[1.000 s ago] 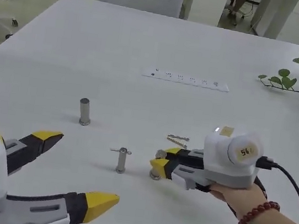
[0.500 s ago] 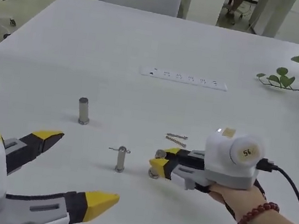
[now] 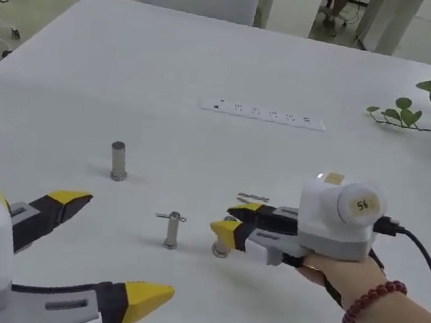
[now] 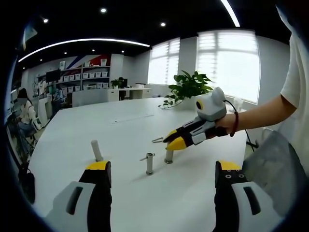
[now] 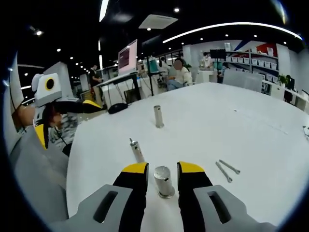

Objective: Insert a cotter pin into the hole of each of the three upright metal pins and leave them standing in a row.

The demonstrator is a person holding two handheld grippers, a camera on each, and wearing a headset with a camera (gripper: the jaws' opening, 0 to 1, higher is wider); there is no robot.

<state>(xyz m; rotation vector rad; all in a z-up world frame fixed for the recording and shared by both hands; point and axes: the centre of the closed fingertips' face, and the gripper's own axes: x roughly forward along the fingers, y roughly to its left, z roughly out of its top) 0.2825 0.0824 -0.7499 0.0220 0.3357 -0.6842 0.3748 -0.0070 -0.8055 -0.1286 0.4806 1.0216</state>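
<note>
Standing at about one of three done, the job is looking early. The middle metal pin is carrying a cotter pin through its hole, while the far metal pin is standing bare. The near metal pin, also bare, is sitting between the jaws of the right gripper, which are drawn in close either side (whether they are actually pinching it, I cannot tell). The left gripper is hanging wide open, holding nothing. Two spare cotter pins are lying loose on the table, just beyond the right gripper.
</note>
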